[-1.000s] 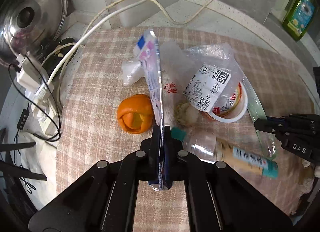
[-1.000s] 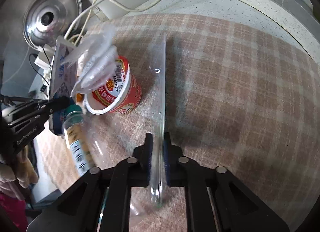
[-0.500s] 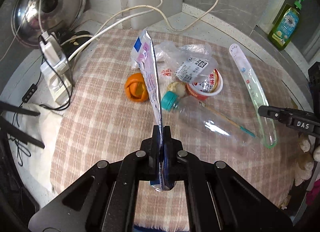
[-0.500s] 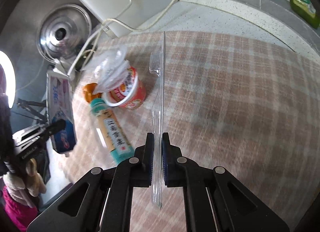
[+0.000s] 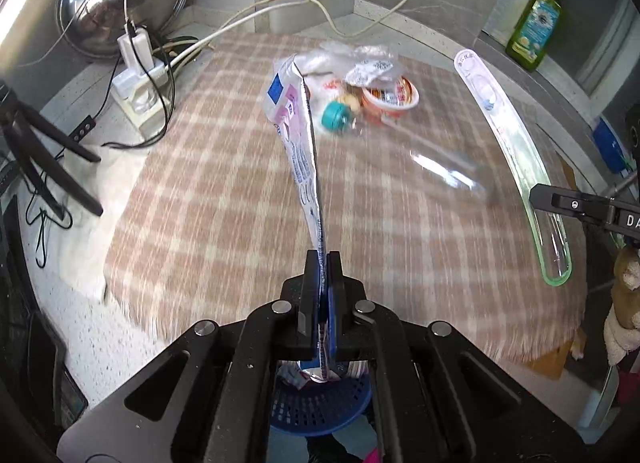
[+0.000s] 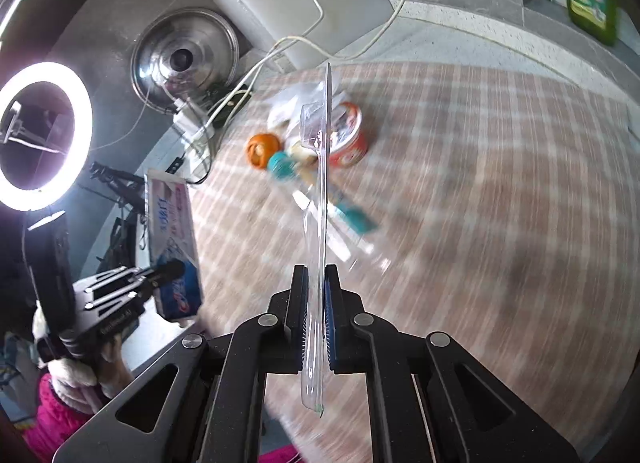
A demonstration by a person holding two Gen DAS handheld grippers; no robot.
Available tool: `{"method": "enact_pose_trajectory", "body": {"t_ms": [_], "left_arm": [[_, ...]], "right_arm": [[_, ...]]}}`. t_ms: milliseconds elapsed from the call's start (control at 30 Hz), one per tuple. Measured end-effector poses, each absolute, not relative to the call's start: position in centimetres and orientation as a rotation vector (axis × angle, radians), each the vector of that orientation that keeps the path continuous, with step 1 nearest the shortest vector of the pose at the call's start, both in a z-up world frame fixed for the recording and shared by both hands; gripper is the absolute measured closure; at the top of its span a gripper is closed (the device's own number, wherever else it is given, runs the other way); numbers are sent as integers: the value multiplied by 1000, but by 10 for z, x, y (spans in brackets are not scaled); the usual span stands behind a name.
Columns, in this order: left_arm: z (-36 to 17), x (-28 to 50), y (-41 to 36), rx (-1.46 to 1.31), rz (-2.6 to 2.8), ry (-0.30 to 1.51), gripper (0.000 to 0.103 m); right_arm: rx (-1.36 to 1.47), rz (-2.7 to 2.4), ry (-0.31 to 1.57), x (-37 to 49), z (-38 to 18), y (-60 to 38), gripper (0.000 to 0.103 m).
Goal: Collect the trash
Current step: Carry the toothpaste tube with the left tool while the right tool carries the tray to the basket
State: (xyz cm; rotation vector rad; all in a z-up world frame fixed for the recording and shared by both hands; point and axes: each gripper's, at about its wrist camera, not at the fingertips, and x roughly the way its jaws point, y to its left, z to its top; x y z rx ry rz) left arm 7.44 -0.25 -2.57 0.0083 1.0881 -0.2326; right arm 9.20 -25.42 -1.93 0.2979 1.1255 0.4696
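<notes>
My left gripper [image 5: 322, 259] is shut on a flattened pink, blue and white toothpaste box [image 5: 298, 131], seen edge-on above the plaid cloth [image 5: 224, 199]. The same box [image 6: 172, 239] shows at the left of the right wrist view. My right gripper [image 6: 316, 271] is shut on a long clear plastic blister strip [image 6: 324, 167], which also shows in the left wrist view as a blister strip [image 5: 508, 143]. On the cloth lie a red-and-white cup [image 5: 390, 97], a clear bottle with a teal cap [image 5: 334, 115], crumpled clear film [image 5: 360, 59] and an orange peel [image 6: 262, 147].
A blue slotted basket [image 5: 320, 403] sits below the table edge under my left gripper. A power strip [image 5: 138, 79] with cables, a steel pot lid [image 5: 120, 11] and a green soap bottle [image 5: 536, 23] ring the cloth. A ring light [image 6: 44, 135] glows at left.
Both grippers have drawn back and up from the trash pile toward the near table edge, each keeping its item. The blue basket has come into view under the left gripper.
</notes>
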Motion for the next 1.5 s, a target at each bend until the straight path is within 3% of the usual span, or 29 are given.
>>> {"method": "enact_pose_trajectory", "body": {"t_ms": [500, 1500], "left_arm": [[-65, -3, 32, 0, -295, 1147, 102], [-133, -44, 46, 63, -266, 1224, 102]], "right_arm": [[283, 475, 1183, -3, -44, -188, 97], [126, 503, 1273, -58, -110, -113, 97]]}}
